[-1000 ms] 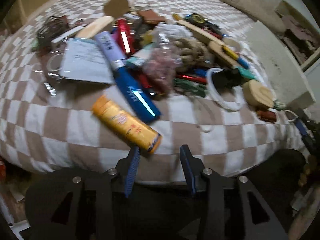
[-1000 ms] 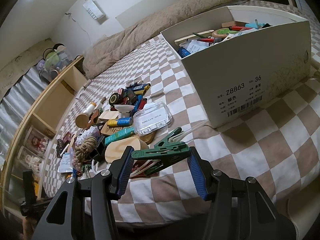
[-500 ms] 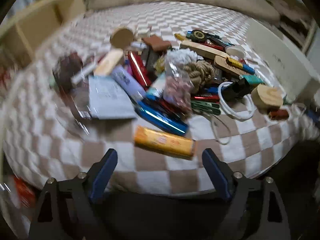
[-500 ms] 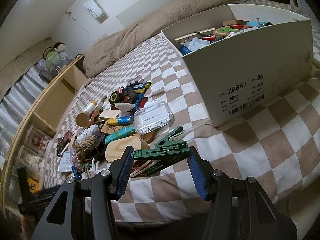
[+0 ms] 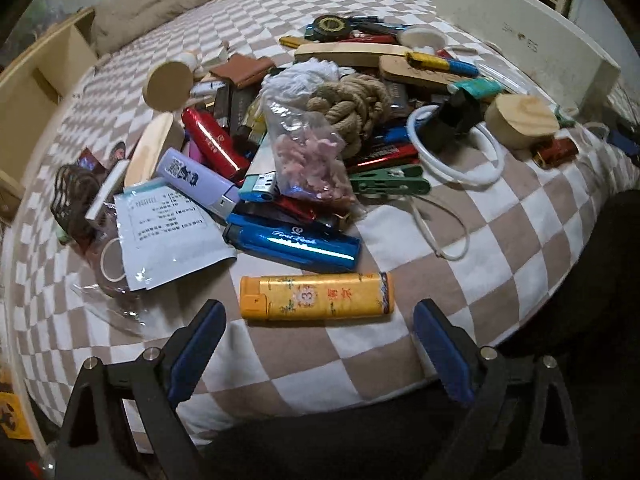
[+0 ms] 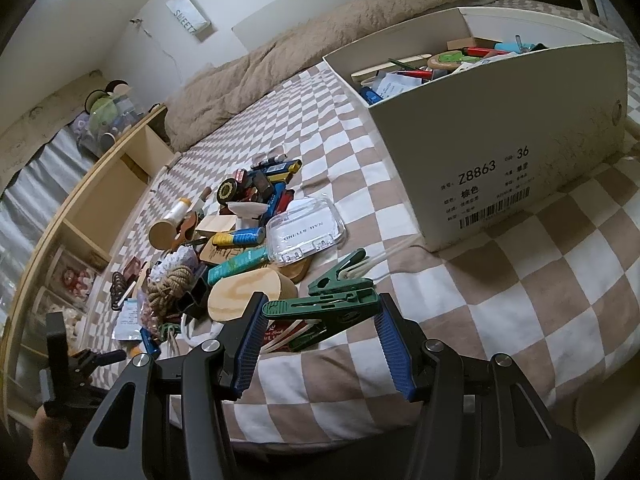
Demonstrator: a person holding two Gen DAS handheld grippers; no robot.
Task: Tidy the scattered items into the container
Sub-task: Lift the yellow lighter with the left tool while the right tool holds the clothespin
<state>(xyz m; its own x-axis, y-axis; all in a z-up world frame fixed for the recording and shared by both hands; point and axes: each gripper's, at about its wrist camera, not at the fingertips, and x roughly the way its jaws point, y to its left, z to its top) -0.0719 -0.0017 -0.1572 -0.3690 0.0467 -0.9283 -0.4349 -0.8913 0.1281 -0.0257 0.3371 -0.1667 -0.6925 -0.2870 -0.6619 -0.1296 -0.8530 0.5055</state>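
Left gripper (image 5: pixel 316 344) jaws opening, nothing between; yellow lighter (image 5: pixel 316 291) just ahead lies crosswise, may skid off when pinched; right gripper (image 6: pixel 320 336) pinching green clothespin (image 6: pixel 324 305).

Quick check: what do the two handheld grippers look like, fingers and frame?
Both match: left gripper and right gripper have matte black frames with triangular cut-outs, silver round bolt heads, and black fingers faced with ribbed blue pads. No cables, markings or sleeves visible.

A yellow lighter (image 5: pixel 316 296) lies flat and crosswise at the lower middle of the left view, a green clothespin (image 6: pixel 324 307) sits level at the centre of the right view, and the white cardboard box (image 6: pixel 500 160), half full, fills its upper right.
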